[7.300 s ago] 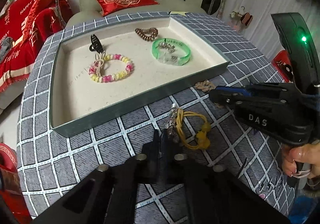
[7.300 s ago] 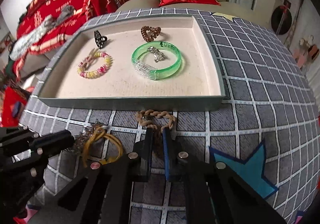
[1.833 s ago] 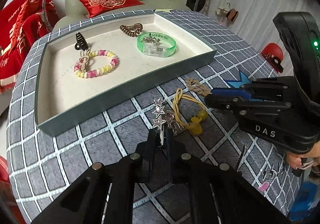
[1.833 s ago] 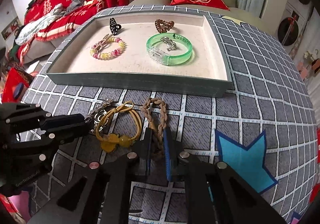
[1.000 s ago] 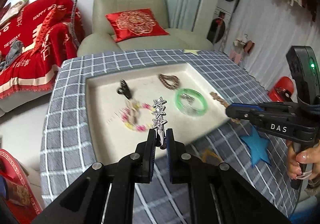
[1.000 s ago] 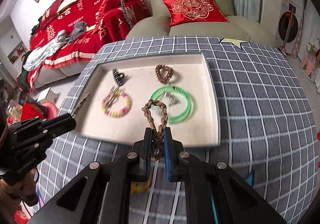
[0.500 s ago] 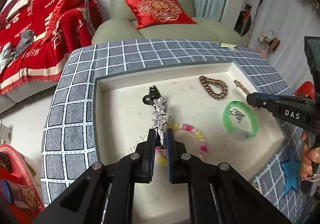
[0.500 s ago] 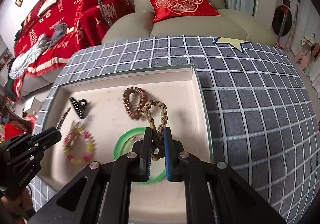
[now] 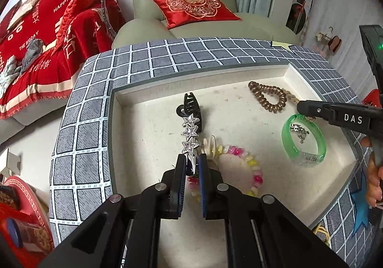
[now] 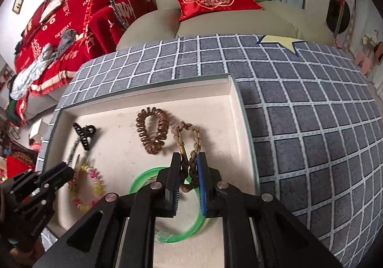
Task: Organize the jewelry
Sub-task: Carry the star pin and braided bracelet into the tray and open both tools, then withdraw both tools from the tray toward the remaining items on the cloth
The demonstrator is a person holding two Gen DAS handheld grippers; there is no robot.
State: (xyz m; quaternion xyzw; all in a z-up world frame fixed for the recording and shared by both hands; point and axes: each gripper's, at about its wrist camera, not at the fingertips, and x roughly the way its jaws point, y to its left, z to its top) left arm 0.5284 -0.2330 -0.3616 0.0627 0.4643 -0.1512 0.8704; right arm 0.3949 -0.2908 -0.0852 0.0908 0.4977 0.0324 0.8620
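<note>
My left gripper is shut on the stem of a silver star hair clip. It holds the clip low over the cream floor of the grey-rimmed tray, just before a black claw clip. My right gripper has a tan braided bracelet between its jaws, which are opening. The bracelet's far loop lies on the tray floor beside a brown coil hair tie. Under that gripper lies a green bangle. From the left wrist view the right gripper shows at the right.
A pastel beaded bracelet lies in the tray close to my left fingers. A yellow hair tie rests on the checked tablecloth outside the tray's near corner. Behind the table stand a beige armchair with a red cushion and a red-covered sofa.
Both grippers carried their pieces from the tablecloth in over the tray and sank toward its floor. Over the last half second they hardly moved; the right jaws stand slightly wider.
</note>
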